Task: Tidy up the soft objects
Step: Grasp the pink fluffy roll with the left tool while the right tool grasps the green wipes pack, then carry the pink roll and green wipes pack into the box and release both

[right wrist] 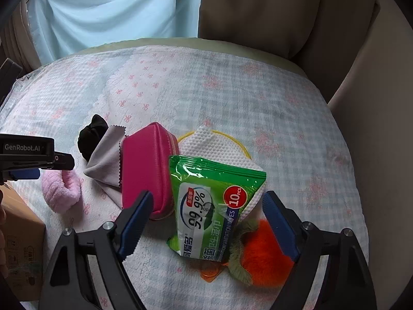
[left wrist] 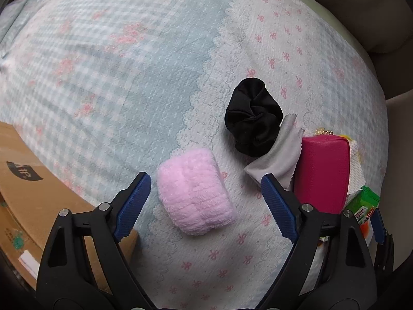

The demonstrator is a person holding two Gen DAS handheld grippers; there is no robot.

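A pink fluffy folded cloth lies on the bedspread between the fingers of my open left gripper, a little ahead of the blue pads; it also shows in the right wrist view. A black scrunched fabric, a grey cloth and a magenta pouch lie to its right. My right gripper is open over a green wet-wipes pack, which lies on a white cloth and an orange fuzzy toy. The magenta pouch is beside the pack.
A cardboard box stands at the left edge of the bed, also in the right wrist view. A beige padded headboard and a light blue curtain are behind. The left gripper's body shows at the left.
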